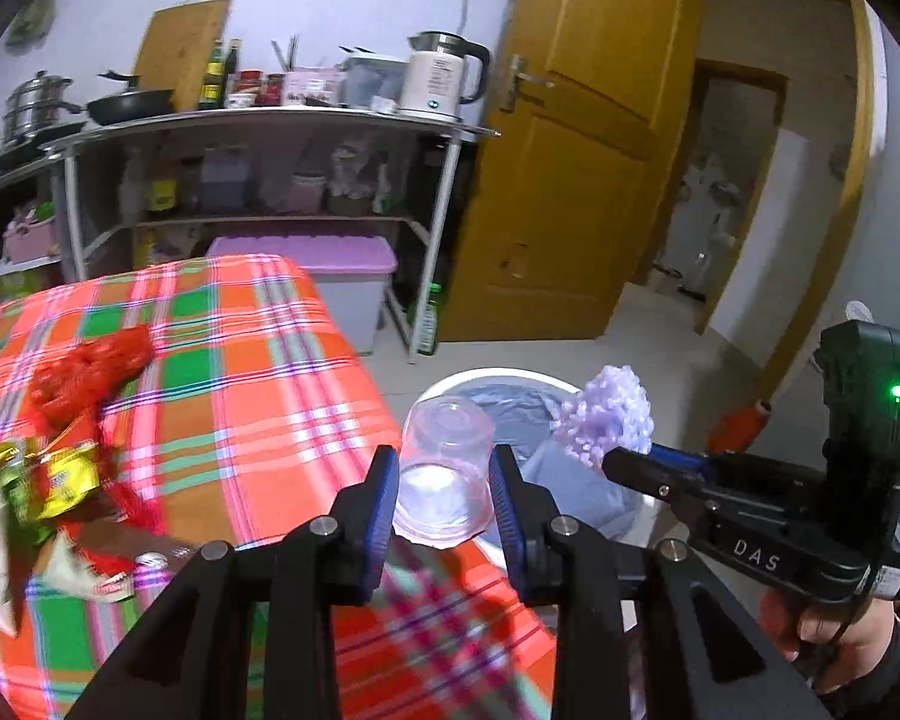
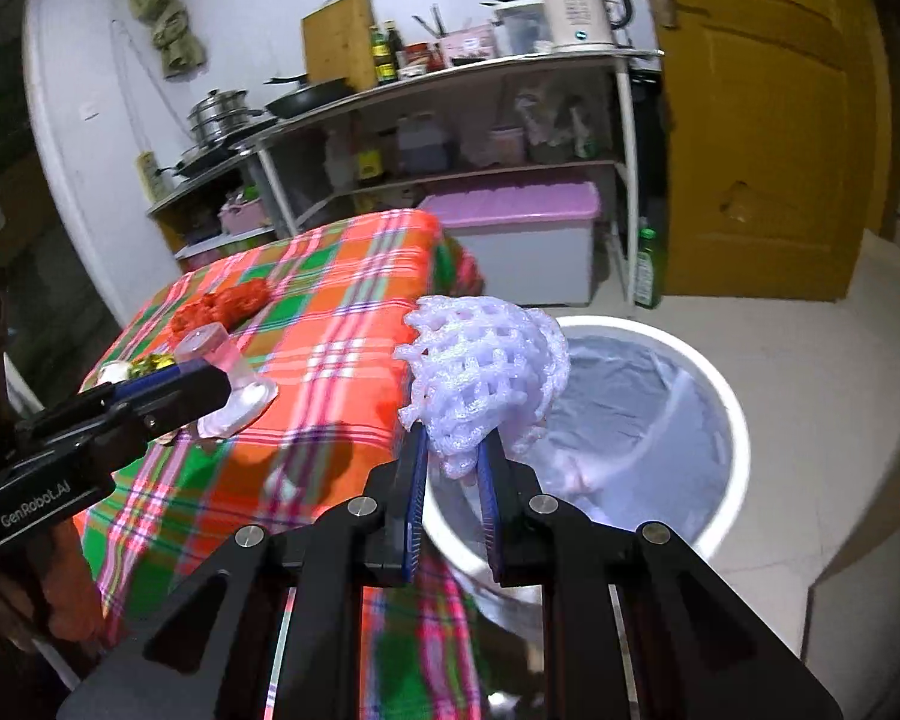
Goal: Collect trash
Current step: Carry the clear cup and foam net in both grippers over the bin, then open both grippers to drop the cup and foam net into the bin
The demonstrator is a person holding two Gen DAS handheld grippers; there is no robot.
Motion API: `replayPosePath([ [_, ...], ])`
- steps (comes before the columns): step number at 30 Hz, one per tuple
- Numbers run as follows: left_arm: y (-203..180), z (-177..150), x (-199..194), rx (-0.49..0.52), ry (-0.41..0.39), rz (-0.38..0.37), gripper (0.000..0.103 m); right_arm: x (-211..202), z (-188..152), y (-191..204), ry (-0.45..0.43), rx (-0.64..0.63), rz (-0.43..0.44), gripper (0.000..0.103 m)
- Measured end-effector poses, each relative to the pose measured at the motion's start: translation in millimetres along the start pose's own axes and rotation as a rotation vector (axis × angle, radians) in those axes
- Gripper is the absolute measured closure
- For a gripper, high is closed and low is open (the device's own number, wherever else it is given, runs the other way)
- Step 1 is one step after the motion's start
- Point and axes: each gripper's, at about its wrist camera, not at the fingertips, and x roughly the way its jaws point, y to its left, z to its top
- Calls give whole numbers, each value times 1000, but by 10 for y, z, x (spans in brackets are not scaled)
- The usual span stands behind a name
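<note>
The left gripper [image 1: 444, 495] clamps an upturned clear cup [image 1: 444, 474], its rim blurred, at the table's [image 1: 240, 360] right edge. The right gripper [image 2: 453, 483] pinches a foam net [image 2: 486, 372] above the lined bin [image 2: 714, 396]. Blurred wrappers [image 1: 54, 474] lie far left.

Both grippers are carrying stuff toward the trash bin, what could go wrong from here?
1. The clear plastic cup, upside down in the left gripper, hangs over the table edge, not the lined bin; released now, it would likely miss.
2. The right gripper pinches only the bottom of the foam net, so it may slip.
3. The grippers are close and might bump.
</note>
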Motion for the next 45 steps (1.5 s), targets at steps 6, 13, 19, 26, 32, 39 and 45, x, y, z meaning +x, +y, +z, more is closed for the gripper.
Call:
replayPosePath([
  [6, -186, 31, 312, 19, 30, -37, 71, 36, -56, -249, 24, 43, -19, 86],
  [13, -282, 32, 674, 34, 92, -48, 71, 173, -118, -474, 70, 81, -33, 85],
  [19, -326, 25, 979, 39, 155, -49, 71, 283, -176, -651, 108, 121, -53, 81],
  [26, -302, -15, 1253, 25, 240, -33, 67, 341, -235, -787, 126, 150, -63, 65],
  [32, -227, -11, 1242, -9, 234, -50, 64, 330, -242, -812, 115, 153, -64, 64],
  [39, -186, 28, 1010, -29, 180, -48, 64, 154, -199, -788, 69, 156, -65, 64],
  [45, -141, 28, 648, -37, 107, -15, 64, -66, -136, -626, 15, 134, -48, 64],
])
